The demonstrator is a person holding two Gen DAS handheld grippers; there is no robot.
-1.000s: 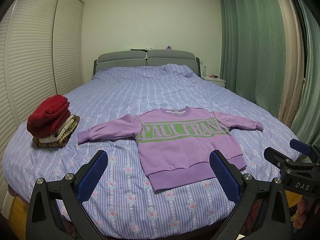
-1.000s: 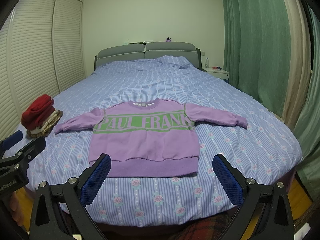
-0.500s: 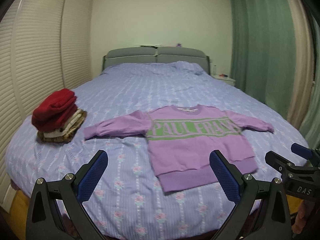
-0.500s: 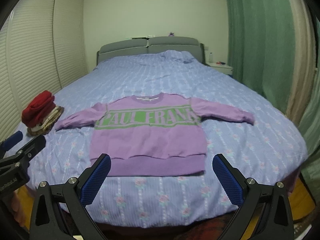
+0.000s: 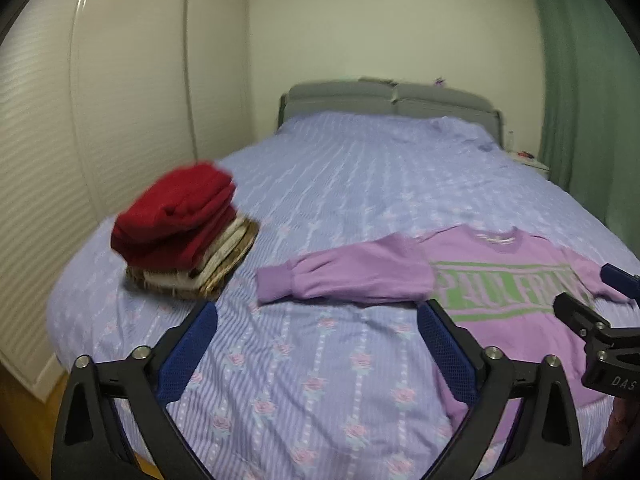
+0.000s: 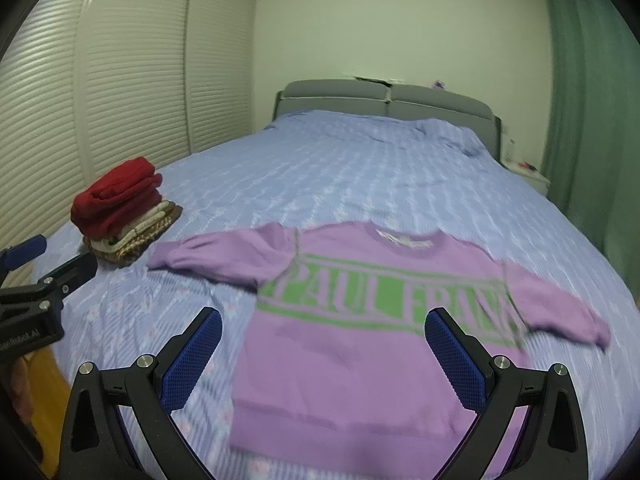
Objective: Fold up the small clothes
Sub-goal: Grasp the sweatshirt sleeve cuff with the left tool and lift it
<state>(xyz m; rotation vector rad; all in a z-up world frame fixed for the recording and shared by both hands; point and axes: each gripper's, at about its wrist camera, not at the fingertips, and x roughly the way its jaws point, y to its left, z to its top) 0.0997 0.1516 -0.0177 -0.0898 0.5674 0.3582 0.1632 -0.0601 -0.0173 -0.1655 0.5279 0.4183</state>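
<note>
- Bed [image 6: 360, 168] with a lavender striped floral cover carries everything.
- Purple sweatshirt [image 6: 360, 352] lies flat near the foot edge, sleeves spread.
- Stack of folded clothes [image 5: 184, 236], red on top, sits left of it, apart.
- Left hand-held gripper [image 5: 316, 348]: jaws wide but closing, nothing between.
- Right hand-held gripper [image 6: 320, 356]: jaws apart over the sweatshirt, not touching.

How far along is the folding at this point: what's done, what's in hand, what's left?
Done: a stack of folded clothes sits on the bed. In hand: nothing. The left gripper, jaws closing a little, and the right gripper, open, both hold nothing. Left: the purple sweatshirt lies flat, sleeves spread, not yet folded.
</note>
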